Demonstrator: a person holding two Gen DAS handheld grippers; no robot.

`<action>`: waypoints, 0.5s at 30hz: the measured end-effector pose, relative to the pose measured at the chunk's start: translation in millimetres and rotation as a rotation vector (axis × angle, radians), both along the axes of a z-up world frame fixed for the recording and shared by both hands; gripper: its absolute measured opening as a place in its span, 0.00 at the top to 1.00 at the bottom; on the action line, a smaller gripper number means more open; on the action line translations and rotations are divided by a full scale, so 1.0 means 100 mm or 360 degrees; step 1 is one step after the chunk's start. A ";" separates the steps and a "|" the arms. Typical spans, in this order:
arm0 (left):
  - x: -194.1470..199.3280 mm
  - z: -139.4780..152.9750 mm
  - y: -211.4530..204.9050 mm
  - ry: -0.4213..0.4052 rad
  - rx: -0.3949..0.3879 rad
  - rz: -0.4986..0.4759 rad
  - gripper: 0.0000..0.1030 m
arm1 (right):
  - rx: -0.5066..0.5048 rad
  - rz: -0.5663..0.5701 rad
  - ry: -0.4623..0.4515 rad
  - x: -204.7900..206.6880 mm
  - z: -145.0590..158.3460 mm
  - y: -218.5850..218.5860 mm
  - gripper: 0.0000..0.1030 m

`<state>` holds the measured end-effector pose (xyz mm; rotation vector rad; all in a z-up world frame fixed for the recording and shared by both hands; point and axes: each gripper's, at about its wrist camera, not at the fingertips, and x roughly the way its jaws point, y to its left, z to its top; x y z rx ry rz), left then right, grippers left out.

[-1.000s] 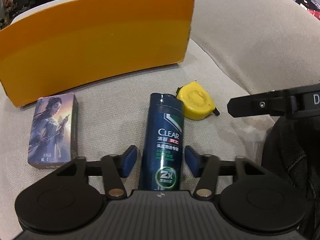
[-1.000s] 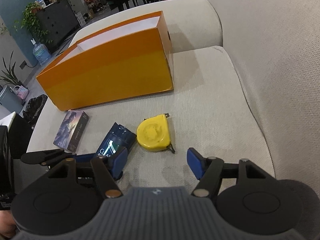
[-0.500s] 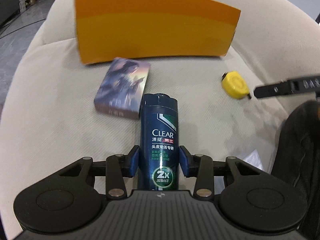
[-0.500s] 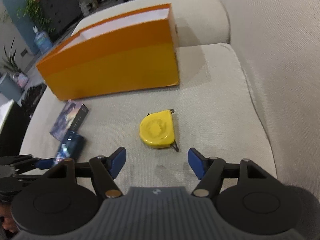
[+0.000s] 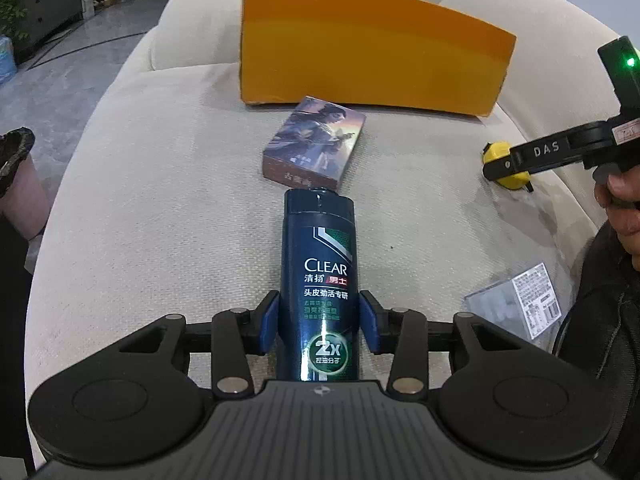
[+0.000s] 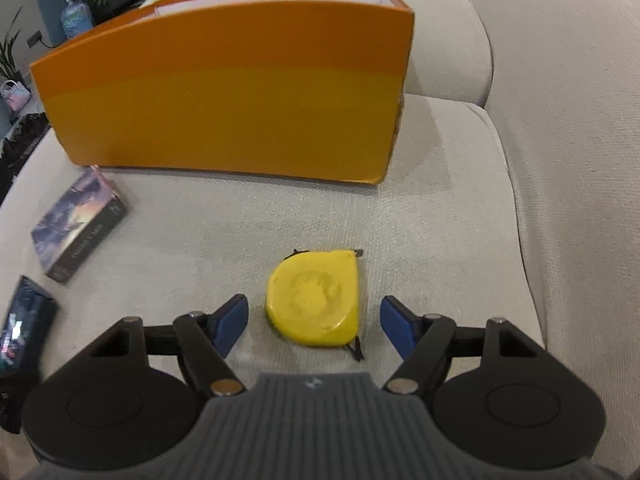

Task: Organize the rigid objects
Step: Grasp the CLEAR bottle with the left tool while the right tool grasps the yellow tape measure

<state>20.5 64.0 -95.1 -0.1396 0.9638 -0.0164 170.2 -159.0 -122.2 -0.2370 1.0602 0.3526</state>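
One orange box (image 6: 224, 120), one shampoo bottle (image 5: 318, 280), one illustrated card box (image 5: 314, 144), one yellow tape measure (image 6: 314, 300), one clear packet (image 5: 516, 306)

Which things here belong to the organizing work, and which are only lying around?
Part of the job:
- shampoo bottle, clamped in left gripper
- tape measure, between open right gripper fingers
- card box
- orange box

Lying about:
- clear packet
- water jug

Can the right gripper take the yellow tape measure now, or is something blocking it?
Probably yes. The right gripper is open, and the yellow tape measure lies flat between its fingers, with nothing between them.
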 end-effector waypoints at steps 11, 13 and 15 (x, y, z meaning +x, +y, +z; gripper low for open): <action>-0.06 -0.05 -0.07 -0.0047 0.0055 -0.0009 0.55 | -0.0026 0.0048 -0.0002 0.00 -0.09 0.08 0.45; -0.06 -0.03 -0.09 -0.0044 0.0081 -0.0026 0.55 | -0.0029 0.0065 -0.0009 -0.03 -0.08 0.09 0.51; -0.08 -0.02 -0.10 -0.0045 0.0085 -0.0023 0.55 | -0.0038 0.0084 -0.0029 -0.07 -0.06 0.09 0.51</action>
